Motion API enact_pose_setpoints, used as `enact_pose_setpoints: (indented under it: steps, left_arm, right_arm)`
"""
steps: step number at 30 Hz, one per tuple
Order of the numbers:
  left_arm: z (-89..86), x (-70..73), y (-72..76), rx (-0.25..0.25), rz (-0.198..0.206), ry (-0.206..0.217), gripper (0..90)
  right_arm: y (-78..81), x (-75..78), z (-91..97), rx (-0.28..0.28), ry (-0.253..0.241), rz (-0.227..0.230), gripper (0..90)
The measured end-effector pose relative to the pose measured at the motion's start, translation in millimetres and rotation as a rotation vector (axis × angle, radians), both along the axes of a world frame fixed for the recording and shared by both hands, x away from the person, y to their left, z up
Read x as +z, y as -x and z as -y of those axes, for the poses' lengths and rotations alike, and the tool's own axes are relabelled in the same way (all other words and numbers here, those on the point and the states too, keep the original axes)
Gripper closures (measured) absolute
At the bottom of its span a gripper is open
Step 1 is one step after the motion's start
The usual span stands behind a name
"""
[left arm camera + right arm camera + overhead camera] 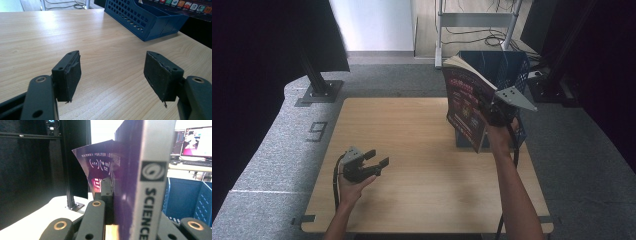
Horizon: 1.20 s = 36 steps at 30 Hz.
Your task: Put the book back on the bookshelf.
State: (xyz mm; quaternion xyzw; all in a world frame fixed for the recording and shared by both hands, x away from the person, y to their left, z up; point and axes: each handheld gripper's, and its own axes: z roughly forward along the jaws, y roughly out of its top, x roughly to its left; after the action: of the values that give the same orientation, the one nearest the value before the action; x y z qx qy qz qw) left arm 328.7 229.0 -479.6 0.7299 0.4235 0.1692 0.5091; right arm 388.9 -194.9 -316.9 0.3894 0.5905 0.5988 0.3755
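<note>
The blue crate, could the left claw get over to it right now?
Probably yes. The left claw hovers open and holds nothing, and bare wooden table lies between it and the blue crate. The book in the right claw is upright by the crate's near side, so it might crowd that side.

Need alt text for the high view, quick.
The right gripper holds a thick purple-covered book upright above the blue perforated plastic crate at the wooden table's far right. The left gripper rests open near the front left.

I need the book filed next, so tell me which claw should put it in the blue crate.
Right. The right claw already grips the book upright beside the blue crate; the left claw hangs open, far off over the table.
</note>
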Motion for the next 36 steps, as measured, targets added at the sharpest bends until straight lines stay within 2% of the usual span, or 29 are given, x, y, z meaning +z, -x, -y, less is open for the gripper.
enact_pose_setpoints:
  steps: [19,24,36]
  left_arm:
    - [1.1,-1.2,-0.5,-0.002,-0.006,-0.002,30.1]
    - [0.3,-0.2,0.0,-0.009,-0.008,0.019,30.1]
    - [0.1,0.2,0.3,-0.006,-0.007,0.016,30.1]
  right_arm:
    - [-12.4,2.5,12.6,-0.063,0.003,-0.001,81.5]
    - [-15.1,3.0,14.6,-0.073,0.004,0.000,81.5]
    - [-21.8,2.9,17.8,-0.100,0.014,-0.002,81.5]
